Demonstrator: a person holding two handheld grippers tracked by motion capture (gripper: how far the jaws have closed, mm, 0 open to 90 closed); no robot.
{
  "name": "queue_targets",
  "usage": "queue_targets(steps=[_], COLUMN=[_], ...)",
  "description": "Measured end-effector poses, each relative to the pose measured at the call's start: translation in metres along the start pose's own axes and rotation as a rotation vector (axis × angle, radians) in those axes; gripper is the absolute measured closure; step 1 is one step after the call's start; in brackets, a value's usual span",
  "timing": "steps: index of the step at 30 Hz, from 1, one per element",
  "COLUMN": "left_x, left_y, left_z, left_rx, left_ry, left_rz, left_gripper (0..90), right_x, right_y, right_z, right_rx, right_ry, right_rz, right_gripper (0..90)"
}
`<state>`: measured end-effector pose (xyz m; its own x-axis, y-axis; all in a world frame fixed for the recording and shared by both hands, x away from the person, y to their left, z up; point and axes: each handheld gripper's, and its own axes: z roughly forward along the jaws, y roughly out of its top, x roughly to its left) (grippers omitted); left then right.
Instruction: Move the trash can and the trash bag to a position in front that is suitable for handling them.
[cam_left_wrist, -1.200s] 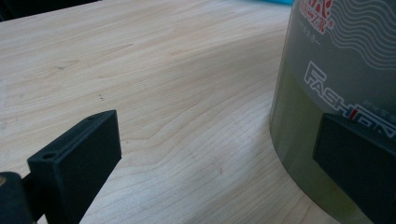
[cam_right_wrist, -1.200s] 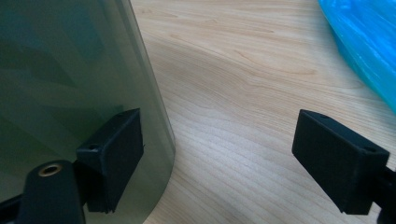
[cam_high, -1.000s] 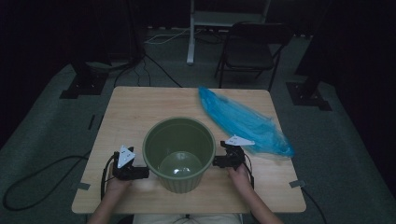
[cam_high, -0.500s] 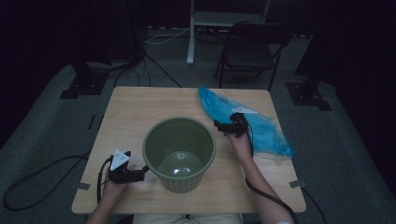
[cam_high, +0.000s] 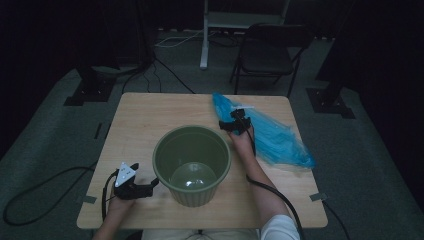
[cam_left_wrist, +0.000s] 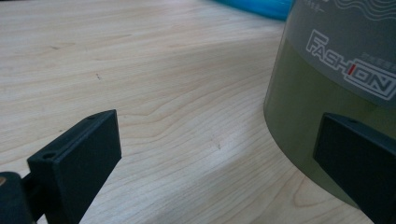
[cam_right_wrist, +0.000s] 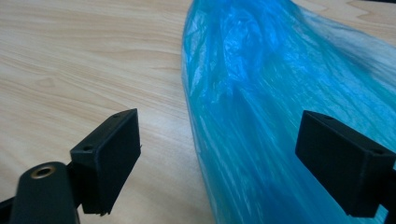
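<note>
Right gripper (cam_right_wrist: 217, 154) gapes over blue bag (cam_right_wrist: 280, 93).

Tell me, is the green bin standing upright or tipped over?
Upright. The green bin stands on the table, mouth up; the high view looks straight down to its bottom.

Crinkled glossy plastic bag (cam_right_wrist: 280, 102), matt wooden table (cam_right_wrist: 70, 60)

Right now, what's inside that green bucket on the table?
The green bucket looks empty: the high view shows just its pale, shiny bottom. The near inner wall is hidden by its rim. The blue plastic bag lies outside it on the table.
</note>
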<state>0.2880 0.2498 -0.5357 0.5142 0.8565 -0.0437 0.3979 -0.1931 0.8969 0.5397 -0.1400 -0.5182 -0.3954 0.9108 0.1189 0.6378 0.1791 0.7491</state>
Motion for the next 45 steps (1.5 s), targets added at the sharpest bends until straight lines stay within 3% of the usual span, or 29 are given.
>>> queue_targets(steps=[4, 6, 9, 13, 15, 18, 20, 22, 23, 25, 29, 37, 39, 43, 45], left_x=[0.001, 0.001, 0.002, 0.001, -0.001, -0.003, -0.004, -0.004, -0.004, -0.005, -0.007, -0.006, -0.007, -0.009, -0.01], left_y=[0.0, 0.0, -0.001, -0.002, -0.001, 0.0, 0.0, -0.001, -0.001, -0.001, 0.0, 0.003, 0.005, 0.006, 0.004], left_z=[-0.003, -0.003, -0.003, -0.003, -0.003, -0.003, -0.002, -0.002, -0.001, 0.0, 0.0, -0.004, -0.006, -0.007, -0.008], left_rx=[-0.004, -0.004, 0.02, 0.026, 0.037, 0.049, 0.052, 0.058, 0.065, 0.072, 0.072, 0.056, 0.056, 0.067, 0.073], left_ry=[0.008, 0.008, 0.002, 0.006, -0.003, -0.004, -0.011, -0.016, -0.022, -0.023, -0.025, -0.016, -0.021, -0.026, -0.027], left_rz=[-0.002, 0.0, -0.005, 0.004, 0.01, 0.025, 0.03, 0.032, 0.032, 0.035, 0.045, 0.047, 0.048, 0.072, 0.082], left_gripper=[1.5, 1.5, 1.5, 1.5, 1.5, 1.5, 1.5, 1.5, 1.5, 1.5, 1.5, 1.5, 1.5, 1.5, 1.5], right_x=[0.0, -0.001, -0.001, 0.003, 0.004, 0.004, 0.004, 0.003, 0.003, 0.0, -0.001, 0.007, 0.011, 0.01, 0.008], right_y=[-0.001, -0.001, -0.003, -0.008, -0.01, -0.013, -0.014, -0.015, -0.015, -0.017, -0.021, -0.039, -0.054, -0.073, -0.083], right_z=[0.013, 0.019, 0.024, 0.027, 0.026, 0.023, 0.021, 0.02, 0.019, 0.016, 0.01, -0.017, -0.035, -0.054, -0.061], right_rx=[0.029, 0.052, 0.062, 0.069, 0.056, 0.035, 0.029, 0.032, 0.034, 0.029, 0.044, 0.064, 0.064, 0.077, 0.069], right_ry=[-0.059, -0.064, -0.084, -0.148, -0.146, -0.152, -0.152, -0.148, -0.142, -0.076, -0.024, 0.034, 0.071, 0.122, 0.171], right_rz=[-0.014, -0.006, 0.013, -0.02, -0.019, -0.017, -0.016, -0.016, -0.017, 0.002, 0.013, -0.078, -0.119, -0.146, -0.165], right_gripper=[14.7, 15.7, 22.5, 32.3, 34.7, 44.7, 59.0, 67.9, 70.3, 77.2, 86.8, 88.4, 88.5, 88.5, 88.5])
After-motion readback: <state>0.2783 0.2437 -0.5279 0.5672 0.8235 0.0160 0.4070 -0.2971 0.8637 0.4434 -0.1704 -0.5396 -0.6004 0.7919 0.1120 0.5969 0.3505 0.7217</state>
